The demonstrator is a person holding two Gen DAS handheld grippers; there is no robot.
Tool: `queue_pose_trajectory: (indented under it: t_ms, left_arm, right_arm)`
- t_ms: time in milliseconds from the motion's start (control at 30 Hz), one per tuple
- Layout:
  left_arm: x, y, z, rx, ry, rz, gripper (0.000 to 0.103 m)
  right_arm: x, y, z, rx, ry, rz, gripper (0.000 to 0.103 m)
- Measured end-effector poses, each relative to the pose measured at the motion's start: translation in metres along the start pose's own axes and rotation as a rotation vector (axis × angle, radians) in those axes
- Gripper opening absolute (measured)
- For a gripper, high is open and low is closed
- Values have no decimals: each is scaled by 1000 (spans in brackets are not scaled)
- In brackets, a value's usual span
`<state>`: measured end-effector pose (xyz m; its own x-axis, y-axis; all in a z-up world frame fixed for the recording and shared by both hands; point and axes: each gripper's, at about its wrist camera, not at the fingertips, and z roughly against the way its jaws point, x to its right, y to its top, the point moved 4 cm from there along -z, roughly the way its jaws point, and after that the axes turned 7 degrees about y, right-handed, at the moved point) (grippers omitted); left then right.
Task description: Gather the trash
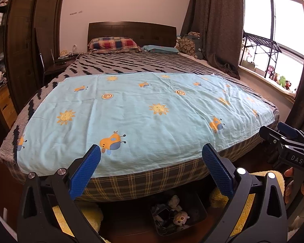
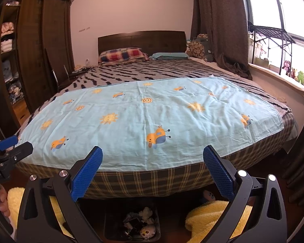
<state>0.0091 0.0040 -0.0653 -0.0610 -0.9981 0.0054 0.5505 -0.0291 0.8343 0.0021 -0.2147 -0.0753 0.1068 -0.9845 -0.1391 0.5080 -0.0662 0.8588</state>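
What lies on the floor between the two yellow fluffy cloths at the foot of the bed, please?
A dark bin holding crumpled trash and a small owl plush, seen in both wrist views.

Ahead of you stands a bed (image 1: 131,184) with a plaid side. A light blue sheet (image 1: 143,119) printed with suns and bees lies spread over its near half, on top of a grey zigzag blanket (image 1: 143,62). A checked pillow (image 1: 113,44) and a blue pillow (image 1: 160,49) rest against the dark headboard (image 1: 131,31). To your left is a dark wardrobe (image 1: 24,40); to your right, brown curtains (image 1: 214,24) and a window (image 1: 273,24) with plush toys (image 1: 279,79) on its sill.
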Motion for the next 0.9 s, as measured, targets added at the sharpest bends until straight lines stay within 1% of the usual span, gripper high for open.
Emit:
queue_pose_trajectory:
  t_ms: [900]
  left_arm:
    - [-1,3,1,5,3,0,95]
  right_arm:
    - [-5,6,-2,4,17,1,100]
